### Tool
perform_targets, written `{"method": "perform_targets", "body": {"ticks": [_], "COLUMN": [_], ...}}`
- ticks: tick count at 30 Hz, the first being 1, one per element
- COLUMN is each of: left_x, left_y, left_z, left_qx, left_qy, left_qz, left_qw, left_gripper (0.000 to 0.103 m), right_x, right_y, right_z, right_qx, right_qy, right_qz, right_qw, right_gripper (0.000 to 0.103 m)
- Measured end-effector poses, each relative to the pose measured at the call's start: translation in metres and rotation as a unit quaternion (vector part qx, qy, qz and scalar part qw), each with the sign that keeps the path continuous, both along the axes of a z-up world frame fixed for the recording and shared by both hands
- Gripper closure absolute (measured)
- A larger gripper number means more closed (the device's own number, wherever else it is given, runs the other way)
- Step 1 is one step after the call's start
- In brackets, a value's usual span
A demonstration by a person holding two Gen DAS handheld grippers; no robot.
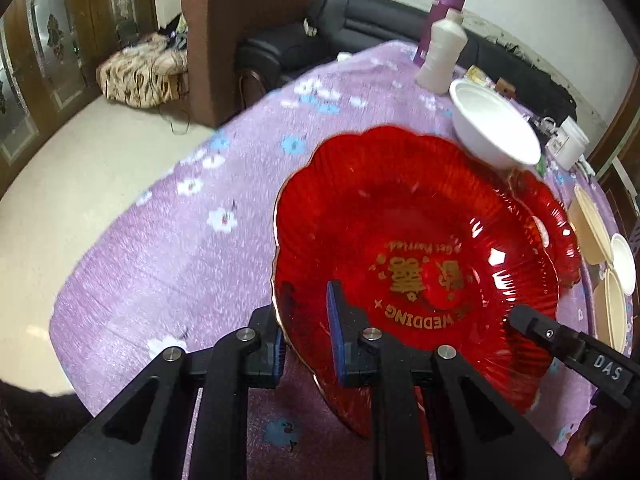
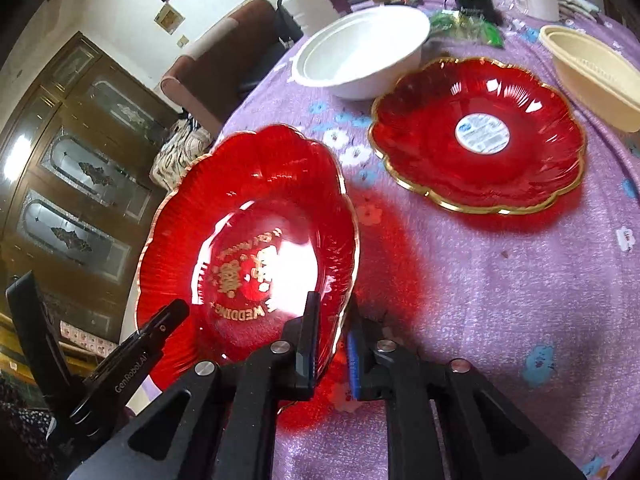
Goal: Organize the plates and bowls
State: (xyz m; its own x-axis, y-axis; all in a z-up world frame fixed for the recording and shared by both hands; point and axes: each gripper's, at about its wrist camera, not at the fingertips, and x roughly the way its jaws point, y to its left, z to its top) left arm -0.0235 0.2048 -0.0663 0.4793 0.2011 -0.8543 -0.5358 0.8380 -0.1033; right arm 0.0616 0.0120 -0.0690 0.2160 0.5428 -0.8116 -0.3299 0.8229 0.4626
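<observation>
Pinching the scalloped gold rim of a red glass plate (image 1: 400, 240), the left hand-held gripper (image 1: 308, 332) has one blue-padded finger under the plate and one above it, on the side of the plate nearest to its camera. The right hand-held gripper (image 2: 332, 344) grips the opposite side of the same red glass plate (image 2: 248, 248) in the same way, one finger on each face of the rim. In the left wrist view the black tip of the right hand-held gripper (image 1: 532, 324) shows at the plate's far-right edge. The plate carries gold lettering in its middle, and it is lifted and tilted above the counter (image 2: 500, 300), which wears a purple flowered cloth; a red glow falls on the cloth just below the plate.

To the left of the held plate, the cloth lies bare up to the counter edge (image 1: 132, 196), and beyond this edge is a pale floor (image 1: 80, 160). Between the held plate and the second red plate (image 2: 480, 136) there is also a strip of free cloth. This second plate lies flat on the counter, with a round white label in its centre. Just behind it stands a white bowl (image 2: 360, 52), near its rim but I cannot tell if they touch. A cream bowl (image 2: 592, 72) sits near the right edge of the counter. Farther back stand a white bottle (image 1: 440, 52) and a purple bottle (image 1: 440, 12).
</observation>
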Motion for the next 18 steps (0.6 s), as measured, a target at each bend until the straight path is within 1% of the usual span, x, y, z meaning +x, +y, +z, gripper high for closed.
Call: {"method": "perform_targets", "body": {"ticks": [1, 3, 4, 5, 6, 7, 9, 11, 14, 16, 18], "left_x": [-0.001, -0.003, -0.005, -0.006, -0.008, -0.011, -0.018, -0.023, -0.025, -0.019, -0.009], "left_y": [0.001, 0.004, 0.005, 0.006, 0.008, 0.009, 0.013, 0.016, 0.019, 0.012, -0.002], "left_z": [-0.002, -0.004, -0.004, -0.003, 0.000, 0.002, 0.011, 0.019, 0.035, 0.048, 0.060], "left_qx": [-0.006, -0.021, -0.026, -0.028, -0.026, -0.023, -0.016, -0.021, -0.048, -0.047, -0.042], "left_qy": [0.003, 0.000, -0.001, -0.001, -0.003, -0.008, -0.028, -0.042, -0.066, -0.079, -0.088], "left_qz": [0.001, 0.005, 0.006, 0.008, 0.013, 0.018, 0.033, 0.044, 0.051, 0.042, 0.019], "left_qw": [1.0000, 0.9998, 0.9996, 0.9996, 0.9996, 0.9995, 0.9989, 0.9979, 0.9954, 0.9948, 0.9950], "left_gripper": [0.085, 0.084, 0.076, 0.070, 0.054, 0.039, 0.031, 0.031, 0.031, 0.026, 0.026], "right_x": [0.000, -0.002, -0.003, -0.004, -0.006, -0.007, -0.010, -0.012, -0.008, -0.005, 0.000], "right_y": [-0.001, -0.004, -0.006, -0.010, -0.015, -0.020, -0.034, -0.047, -0.071, -0.084, -0.100], "right_z": [-0.001, 0.003, 0.005, 0.009, 0.011, 0.014, 0.020, 0.022, 0.027, 0.030, 0.034], "right_qx": [0.005, 0.010, 0.012, 0.016, 0.017, 0.017, 0.020, 0.023, 0.027, 0.029, 0.031], "right_qy": [0.004, 0.001, -0.002, -0.010, -0.014, -0.019, -0.027, -0.031, -0.035, -0.039, -0.043], "right_qz": [0.000, 0.000, 0.000, -0.002, -0.004, -0.006, -0.015, -0.023, -0.043, -0.059, -0.081], "right_qw": [1.000, 1.000, 1.000, 1.000, 1.000, 1.000, 0.999, 0.999, 0.998, 0.997, 0.995], "right_gripper": [0.082, 0.074, 0.071, 0.063, 0.054, 0.052, 0.050, 0.048, 0.048, 0.048, 0.047]}}
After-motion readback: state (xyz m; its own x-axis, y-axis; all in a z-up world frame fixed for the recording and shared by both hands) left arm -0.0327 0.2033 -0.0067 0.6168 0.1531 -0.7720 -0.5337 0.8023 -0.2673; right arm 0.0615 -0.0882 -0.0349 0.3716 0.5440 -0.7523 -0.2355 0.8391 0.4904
